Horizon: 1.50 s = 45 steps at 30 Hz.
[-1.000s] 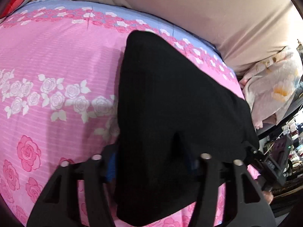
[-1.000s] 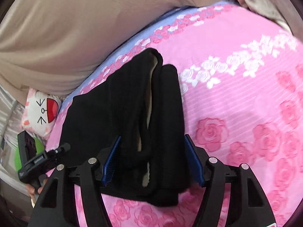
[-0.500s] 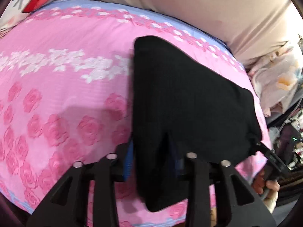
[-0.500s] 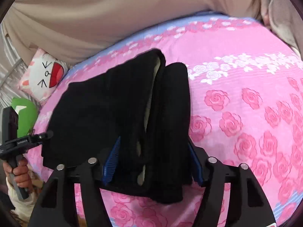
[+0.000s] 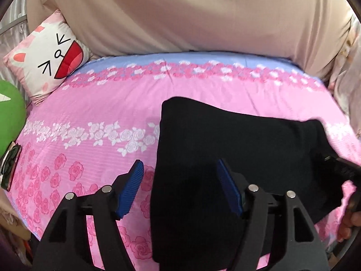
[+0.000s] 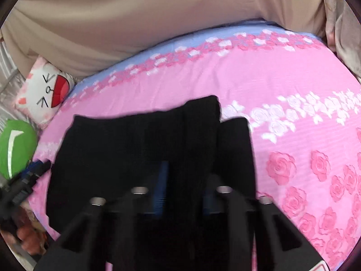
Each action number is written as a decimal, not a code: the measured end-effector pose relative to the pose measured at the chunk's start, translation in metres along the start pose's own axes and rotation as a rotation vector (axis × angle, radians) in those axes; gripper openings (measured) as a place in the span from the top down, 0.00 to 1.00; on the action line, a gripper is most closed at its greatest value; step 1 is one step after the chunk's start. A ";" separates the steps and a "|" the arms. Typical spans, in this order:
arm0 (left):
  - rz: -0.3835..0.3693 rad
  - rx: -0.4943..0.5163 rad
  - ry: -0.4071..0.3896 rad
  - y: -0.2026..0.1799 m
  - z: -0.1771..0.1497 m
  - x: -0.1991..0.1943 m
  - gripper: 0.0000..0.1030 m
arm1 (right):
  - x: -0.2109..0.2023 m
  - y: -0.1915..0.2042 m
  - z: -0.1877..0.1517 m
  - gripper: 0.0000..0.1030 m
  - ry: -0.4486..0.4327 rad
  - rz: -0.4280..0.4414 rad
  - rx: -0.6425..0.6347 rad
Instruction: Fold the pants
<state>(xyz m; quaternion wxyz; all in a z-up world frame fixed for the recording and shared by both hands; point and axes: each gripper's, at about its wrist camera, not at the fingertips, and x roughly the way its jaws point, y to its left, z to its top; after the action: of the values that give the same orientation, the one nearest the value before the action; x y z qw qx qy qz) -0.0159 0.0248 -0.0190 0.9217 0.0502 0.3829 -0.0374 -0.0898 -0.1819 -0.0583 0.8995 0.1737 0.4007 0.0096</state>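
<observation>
Black pants [image 5: 237,149] lie folded on the pink rose-print bed sheet [image 5: 101,103]. In the left wrist view my left gripper [image 5: 180,180] is open, its blue pads [image 5: 132,189] standing apart over the left edge of the pants, holding nothing. In the right wrist view the pants [image 6: 140,144] reach up between the fingers of my right gripper [image 6: 182,176], whose jaws are narrowed and pinch a fold of the cloth. The right gripper also shows at the pants' right end in the left wrist view [image 5: 338,171].
A cat-face pillow [image 5: 47,58] and a green cushion [image 5: 9,115] sit at the bed's left side. A beige padded headboard [image 5: 180,15] runs along the back. A crumpled blanket [image 5: 347,74] lies at the right. A dark phone-like object [image 5: 10,169] rests near the left edge.
My left gripper has opened and let go of the pants' edge. My right gripper has narrowed on the fold. Both cameras have pulled back and tilted up.
</observation>
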 end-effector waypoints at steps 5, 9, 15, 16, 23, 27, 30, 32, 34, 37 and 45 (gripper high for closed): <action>0.086 0.039 0.000 -0.006 -0.007 0.014 0.29 | -0.077 0.032 0.010 0.88 -0.204 0.094 -0.087; 0.096 0.035 0.021 -0.006 -0.010 0.026 0.22 | -0.018 -0.005 -0.008 0.82 -0.019 -0.159 -0.053; 0.121 0.056 0.014 -0.008 -0.010 0.027 0.22 | -0.082 0.013 -0.002 0.82 -0.201 -0.018 -0.010; 0.122 0.057 0.013 -0.008 -0.010 0.027 0.22 | -0.086 0.024 0.001 0.82 -0.203 0.003 -0.043; 0.123 0.061 0.015 -0.009 -0.011 0.027 0.22 | 0.008 0.020 0.022 1.00 -0.011 -0.086 -0.094; 0.109 0.056 0.019 -0.005 -0.009 0.027 0.21 | -0.001 -0.012 0.020 0.95 -0.010 -0.023 0.075; 0.091 0.018 -0.008 0.008 -0.009 0.018 0.21 | -0.027 0.025 0.018 0.93 -0.053 0.021 -0.037; 0.107 -0.031 -0.033 0.028 -0.006 0.007 0.20 | -0.032 0.059 0.017 0.93 -0.037 0.126 -0.107; 0.143 -0.076 -0.051 0.052 -0.004 0.001 0.20 | -0.023 0.090 0.018 0.93 -0.004 0.207 -0.168; 0.199 -0.120 -0.061 0.081 -0.006 -0.004 0.19 | 0.010 0.136 0.025 0.93 0.045 0.242 -0.244; 0.215 -0.160 -0.030 0.116 -0.017 0.003 0.19 | 0.143 0.197 0.049 1.00 0.190 0.176 -0.243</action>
<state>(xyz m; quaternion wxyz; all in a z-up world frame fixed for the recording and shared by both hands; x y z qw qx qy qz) -0.0128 0.1418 -0.0258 0.9271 0.0168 0.3631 0.0914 0.0664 0.0111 -0.0675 0.8676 0.0966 0.4631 0.1532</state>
